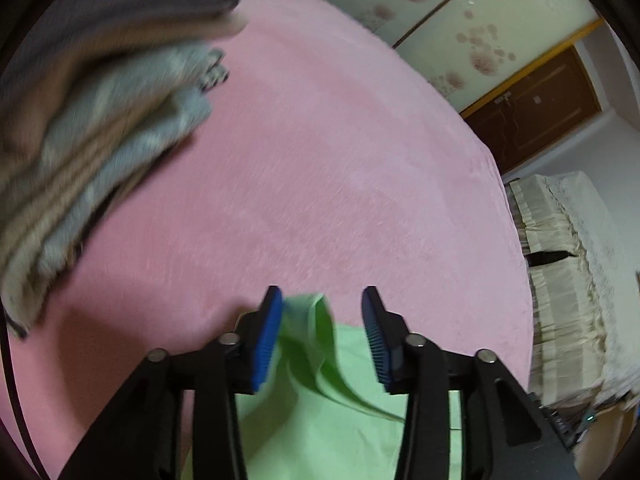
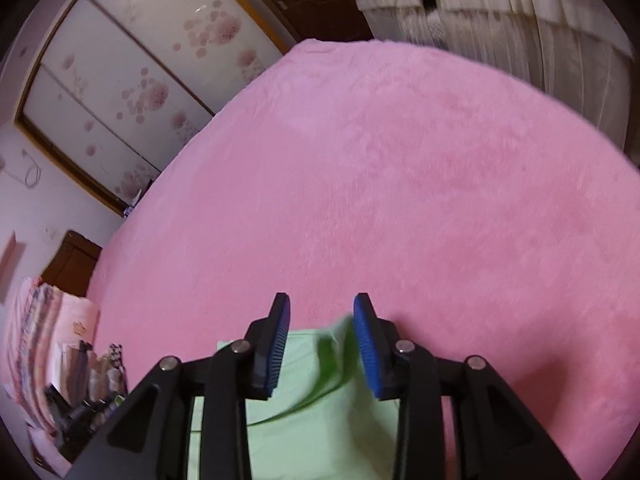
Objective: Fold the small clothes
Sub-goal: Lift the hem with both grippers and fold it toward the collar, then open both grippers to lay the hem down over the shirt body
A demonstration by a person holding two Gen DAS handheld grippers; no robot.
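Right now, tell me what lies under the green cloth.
The green cloth rests on the pink blanket. Whatever the cloth covers is hidden.

pink bed (image 1: pixel 340 160), green cloth (image 1: pixel 320 420), folded stack (image 1: pixel 100 140)

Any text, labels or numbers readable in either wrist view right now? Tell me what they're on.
None readable.
Green cloth: plain, no tag or print showing.
Folded pile: a dark-and-white patch, too blurred to read.
Wardrobe doors: flower pattern only, no words.
Clutter beside the bed: too small to tell.
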